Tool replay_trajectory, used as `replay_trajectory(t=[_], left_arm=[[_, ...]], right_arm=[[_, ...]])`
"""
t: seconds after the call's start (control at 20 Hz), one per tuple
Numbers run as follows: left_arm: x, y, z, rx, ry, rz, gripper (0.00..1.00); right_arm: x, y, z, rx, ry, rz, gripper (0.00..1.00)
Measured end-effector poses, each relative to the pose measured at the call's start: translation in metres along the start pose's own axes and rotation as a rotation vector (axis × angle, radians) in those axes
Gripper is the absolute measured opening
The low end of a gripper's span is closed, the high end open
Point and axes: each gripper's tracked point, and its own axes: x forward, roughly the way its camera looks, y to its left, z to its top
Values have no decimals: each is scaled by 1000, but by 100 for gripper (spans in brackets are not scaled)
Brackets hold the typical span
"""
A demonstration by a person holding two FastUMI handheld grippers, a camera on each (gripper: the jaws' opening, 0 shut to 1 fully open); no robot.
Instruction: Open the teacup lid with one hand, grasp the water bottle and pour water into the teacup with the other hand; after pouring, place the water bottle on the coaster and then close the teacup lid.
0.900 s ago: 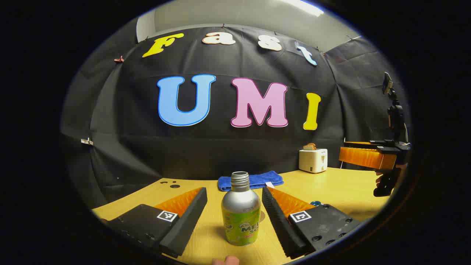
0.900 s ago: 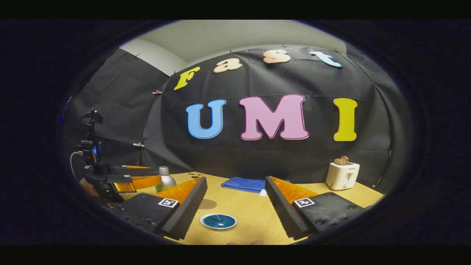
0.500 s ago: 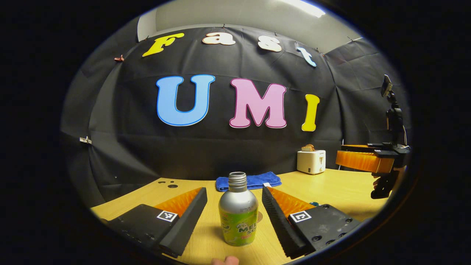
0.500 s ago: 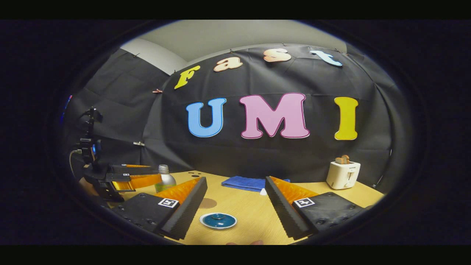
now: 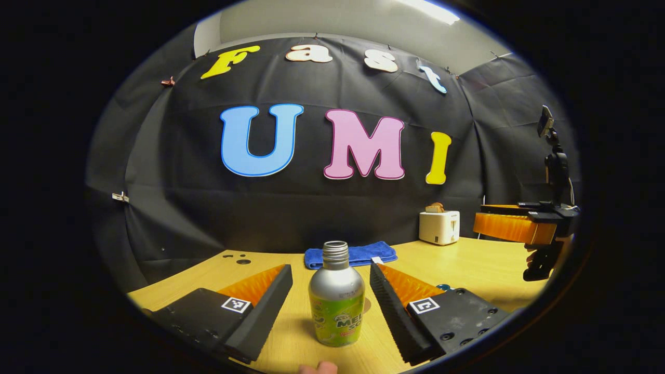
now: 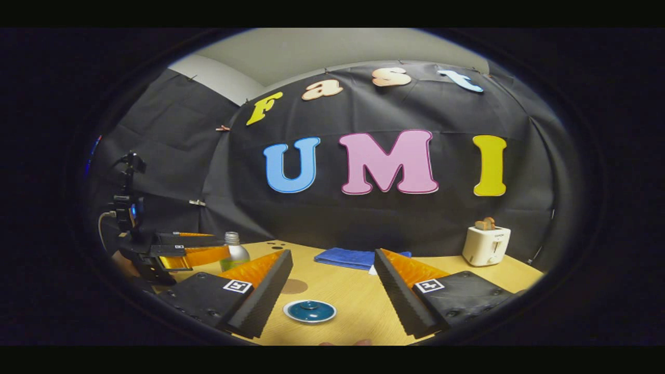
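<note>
Water bottle (image 5: 336,296) upright and uncapped on the wooden bench (image 5: 467,259), between the spread fingers of the left tongs (image 5: 331,306), touched by neither finger. Left tongs apart, holding nothing, level with the bottle's lower body. In the right gripper view, same bottle (image 6: 234,252) far off to the left, with the left tongs (image 6: 208,254) reaching in at its side. Teacup lid (image 6: 309,310), dark teal with a pale rim and a small knob, low on the bench between the fingers of the right tongs (image 6: 332,304); cup body beneath it too hidden to tell. Right tongs apart as well, clear of the lid on both sides, gripping nothing. Round brown coaster (image 6: 293,286) flat on the bench just behind and left of the lid, partly covered by the right tongs' left finger. Folded blue towel (image 6: 345,258) farther back near the black cloth wall, a white toaster (image 6: 486,245) with bread in its slots off to the right. In the left gripper view, right tongs (image 5: 511,228) seen side-on at the right edge, held above the bench.
</note>
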Motion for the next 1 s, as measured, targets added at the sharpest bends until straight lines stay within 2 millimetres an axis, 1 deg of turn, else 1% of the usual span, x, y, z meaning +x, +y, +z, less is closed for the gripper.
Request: replay_trajectory(t=[0.3,0.45,0.6,0.8,0.9,1.0], left_arm=[[-1,-1,0,1,4,-1,95],[-1,0,-2,-3,14,-1,95],[2,1,-6,-5,19,2,95],[2,1,-8,2,24,3,95],[3,2,-9,4,26,2,95],[3,2,-10,7,30,2,95]], right_arm=[[3,-2,-5,1,9,4,98],[10,-2,-16,4,34,3,98],[18,-1,-38,26,86,20,98],[25,14,-78,52,225,62,98],[27,16,-99,57,292,75,95],[24,18,-111,58,339,85,89]])
